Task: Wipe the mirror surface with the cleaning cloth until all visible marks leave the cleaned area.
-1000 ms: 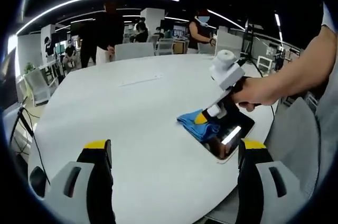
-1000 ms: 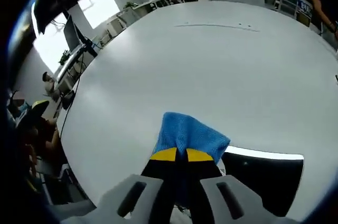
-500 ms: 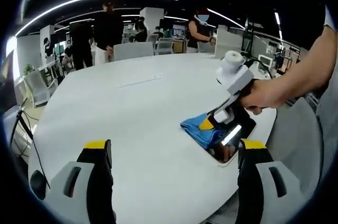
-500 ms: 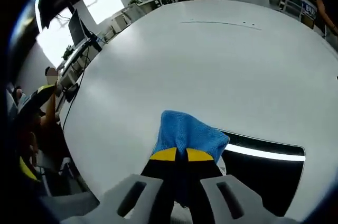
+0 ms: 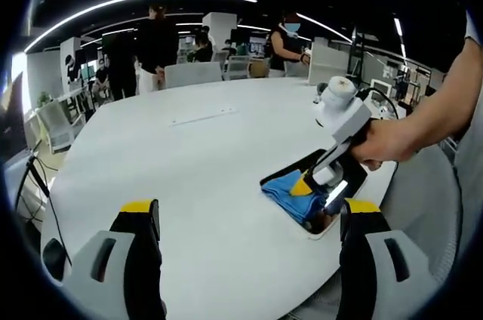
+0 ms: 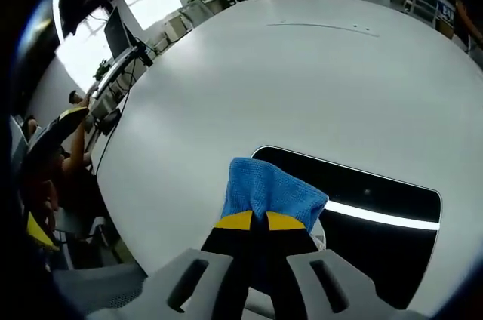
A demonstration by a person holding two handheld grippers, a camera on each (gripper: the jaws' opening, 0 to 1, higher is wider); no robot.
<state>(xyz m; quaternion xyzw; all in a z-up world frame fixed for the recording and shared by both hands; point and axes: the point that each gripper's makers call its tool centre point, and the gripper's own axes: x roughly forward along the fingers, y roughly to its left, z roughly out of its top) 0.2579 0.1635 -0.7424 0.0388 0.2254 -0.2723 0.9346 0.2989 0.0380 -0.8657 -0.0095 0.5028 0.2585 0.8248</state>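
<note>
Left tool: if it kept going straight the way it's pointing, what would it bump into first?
Probably nothing soon. The left tool is open and points across the bare white table; the mirror and blue cloth sit off to one side. Depth is hard to judge.

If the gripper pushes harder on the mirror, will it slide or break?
The mirror lies flat on the smooth white table, so it probably slides easily. Its thin, glossy look suggests it is fragile. The soft cleaning cloth in the right gripper likely cushions the pressure.

The dark rectangular mirror is being viewed from well back in the left gripper view, from close above in the right gripper view; it is being shared by both.
</note>
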